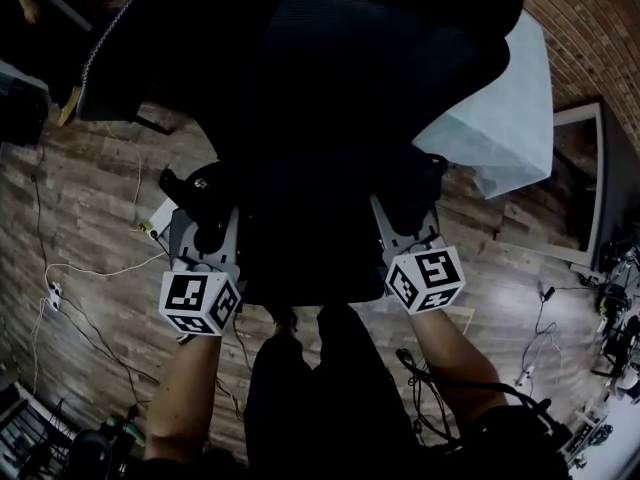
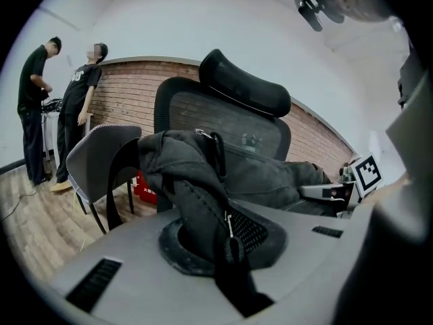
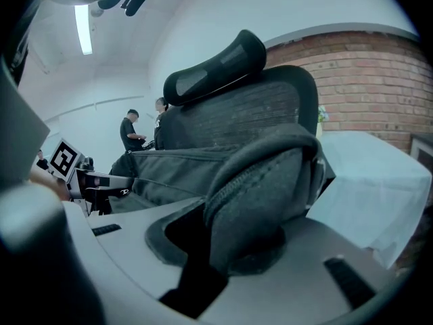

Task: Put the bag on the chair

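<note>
The left tongs [image 2: 226,239] were pinched on a fold of the bag [image 2: 203,175] beside a zip. The right tongs [image 3: 237,242] were clamped on its padded, zipped edge at the other end. The bag looked soft and limp, likely to sag between two holds, and its coarse cloth should not slip. Thick seams at both ends seemed the best places to grip.

It hung in front of the backrest of the office chair [image 2: 237,87], and no view showed whether it touched the seat. In the head view bag and chair merged into one dark mass above the wood floor [image 1: 90,228], whereas the gripper views separated them. Only the left gripper view showed a grey chair [image 2: 95,154] and two people [image 2: 34,107] by the far brick wall.
</note>
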Demonstrator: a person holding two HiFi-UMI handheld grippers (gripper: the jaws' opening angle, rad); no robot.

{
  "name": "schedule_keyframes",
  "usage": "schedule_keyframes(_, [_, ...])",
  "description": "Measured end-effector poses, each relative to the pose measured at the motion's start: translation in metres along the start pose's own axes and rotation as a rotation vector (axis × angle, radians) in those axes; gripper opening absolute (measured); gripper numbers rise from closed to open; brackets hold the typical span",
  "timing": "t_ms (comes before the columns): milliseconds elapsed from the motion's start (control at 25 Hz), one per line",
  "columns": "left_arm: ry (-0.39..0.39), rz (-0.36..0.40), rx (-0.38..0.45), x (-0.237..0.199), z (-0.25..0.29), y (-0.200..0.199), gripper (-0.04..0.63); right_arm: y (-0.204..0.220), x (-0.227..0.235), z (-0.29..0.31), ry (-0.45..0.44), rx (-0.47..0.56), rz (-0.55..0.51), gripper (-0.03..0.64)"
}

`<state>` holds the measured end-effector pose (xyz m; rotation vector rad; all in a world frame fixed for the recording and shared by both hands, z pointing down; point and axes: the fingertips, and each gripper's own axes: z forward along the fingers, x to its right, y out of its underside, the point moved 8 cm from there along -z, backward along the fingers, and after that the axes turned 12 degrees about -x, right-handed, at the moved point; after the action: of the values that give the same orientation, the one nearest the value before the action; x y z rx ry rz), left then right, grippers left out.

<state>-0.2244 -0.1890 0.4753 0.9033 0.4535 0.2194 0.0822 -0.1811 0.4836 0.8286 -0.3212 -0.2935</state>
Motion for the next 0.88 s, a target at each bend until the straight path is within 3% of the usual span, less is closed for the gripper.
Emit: schedule_keyframes(880, [-0.064, -0.023, -0.117, -0.036, 0.085, 0.059, 0.046, 0.055, 0.032, 0.093, 0.032, -0.143, 0.084, 0.097])
